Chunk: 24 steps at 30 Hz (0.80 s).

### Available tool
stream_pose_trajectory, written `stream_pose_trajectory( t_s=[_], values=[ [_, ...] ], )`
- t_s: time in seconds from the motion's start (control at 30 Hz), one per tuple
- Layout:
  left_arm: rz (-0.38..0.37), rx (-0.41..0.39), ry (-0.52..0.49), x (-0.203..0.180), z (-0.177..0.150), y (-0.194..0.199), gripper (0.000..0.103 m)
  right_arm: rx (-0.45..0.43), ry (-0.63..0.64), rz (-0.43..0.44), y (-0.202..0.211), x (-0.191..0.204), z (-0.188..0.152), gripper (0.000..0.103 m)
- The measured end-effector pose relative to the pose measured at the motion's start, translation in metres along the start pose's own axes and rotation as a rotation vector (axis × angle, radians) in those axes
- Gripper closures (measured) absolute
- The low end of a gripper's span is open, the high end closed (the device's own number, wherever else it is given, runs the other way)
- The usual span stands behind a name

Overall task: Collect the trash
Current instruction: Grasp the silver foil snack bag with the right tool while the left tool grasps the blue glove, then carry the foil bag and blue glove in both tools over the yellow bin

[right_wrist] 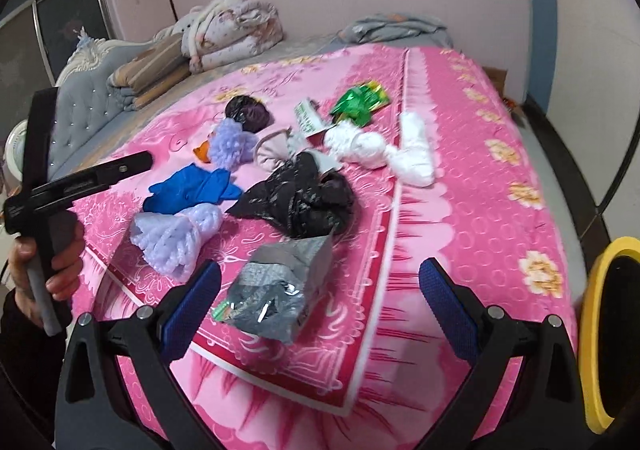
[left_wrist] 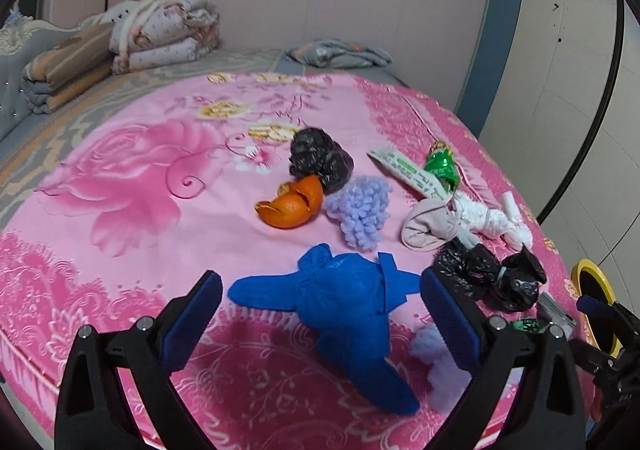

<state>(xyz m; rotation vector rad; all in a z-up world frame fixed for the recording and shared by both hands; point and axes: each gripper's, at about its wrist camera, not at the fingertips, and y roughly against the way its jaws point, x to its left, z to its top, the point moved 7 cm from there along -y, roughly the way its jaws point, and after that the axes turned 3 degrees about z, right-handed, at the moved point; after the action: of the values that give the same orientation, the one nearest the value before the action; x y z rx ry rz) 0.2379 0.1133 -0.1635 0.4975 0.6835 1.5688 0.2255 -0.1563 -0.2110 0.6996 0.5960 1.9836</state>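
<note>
The trash lies scattered on a bed under a pink floral blanket (left_wrist: 132,186), bunched toward the blanket's right side. The left claw (left_wrist: 322,314) is spread wide, its blue pads either side of a crumpled blue glove (left_wrist: 340,302) without touching it. From that glove, an orange peel (left_wrist: 294,206) sits at about eleven o'clock, a lilac yarn clump (left_wrist: 360,210) at twelve, and a dark crumpled bag (left_wrist: 320,160) beyond both. At two o'clock lie a black plastic bag (left_wrist: 488,278), a beige sock (left_wrist: 426,226), a white knotted bag (left_wrist: 492,222), a paper wrapper (left_wrist: 408,172) and a green foil wrapper (left_wrist: 442,166). A second lilac clump (left_wrist: 434,362) rests just beside the left claw's right pad.

The right claw (right_wrist: 320,308) is also spread open, hanging over the bed's near edge with a silver foil packet (right_wrist: 276,290) between its pads, closer to the left one. A yellow-rimmed bin (right_wrist: 604,334) stands off the bed at three o'clock from this claw, below the mattress edge. A hand (right_wrist: 48,270) grips the left tool's handle at nine o'clock.

The blanket's whole left half is open pink cloth. Folded quilts (left_wrist: 160,34) are stacked at the far end against the wall, well apart from the litter. To the right, the blanket falls away at the bed's edge.
</note>
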Motion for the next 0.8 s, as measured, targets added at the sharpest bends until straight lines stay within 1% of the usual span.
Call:
stream_pose_trajectory(
  t_s=[0.13, 0.23, 0.3, 0.33, 0.43, 0.5, 0.57, 0.6, 0.67, 0.7, 0.8],
  values=[
    [0.007, 0.036, -0.024, -0.003, 0.0, -0.018, 0.007, 0.011, 0.001, 0.02, -0.009, 0.004, 0.002, 0.008],
    [-0.006, 0.056, -0.022, -0.004, 0.0, -0.029, 0.008, 0.02, 0.003, 0.022, -0.016, 0.004, 0.005, 0.009],
    [-0.013, 0.07, -0.023, -0.005, -0.001, -0.036, 0.017, 0.024, 0.007, 0.017, -0.02, 0.003, 0.005, 0.015],
    [-0.021, 0.08, -0.021, -0.006, -0.001, -0.041, 0.019, 0.027, 0.011, 0.011, -0.022, 0.003, 0.005, 0.019],
    [-0.038, 0.107, -0.017, -0.009, -0.005, -0.052, 0.031, 0.043, 0.001, 0.01, -0.03, 0.0, 0.004, 0.023],
    [-0.044, 0.131, -0.02, -0.011, -0.011, -0.059, 0.044, 0.057, -0.011, 0.018, -0.035, -0.001, 0.002, 0.027],
    [-0.057, 0.147, -0.015, -0.011, -0.016, -0.064, 0.052, 0.066, -0.009, 0.024, -0.038, -0.001, 0.0, 0.03],
    [-0.06, 0.149, -0.014, -0.011, -0.017, -0.065, 0.06, 0.07, -0.008, 0.026, -0.039, 0.0, -0.001, 0.032],
    [-0.064, 0.149, -0.011, -0.012, -0.017, -0.066, 0.066, 0.083, -0.013, 0.036, -0.041, 0.001, -0.002, 0.047],
    [-0.07, 0.148, -0.009, -0.012, -0.016, -0.065, 0.07, 0.087, -0.016, 0.041, -0.041, 0.003, -0.003, 0.052],
    [-0.077, 0.14, -0.004, -0.013, -0.016, -0.062, 0.075, 0.081, 0.001, 0.023, -0.04, 0.007, -0.003, 0.056]
  ],
)
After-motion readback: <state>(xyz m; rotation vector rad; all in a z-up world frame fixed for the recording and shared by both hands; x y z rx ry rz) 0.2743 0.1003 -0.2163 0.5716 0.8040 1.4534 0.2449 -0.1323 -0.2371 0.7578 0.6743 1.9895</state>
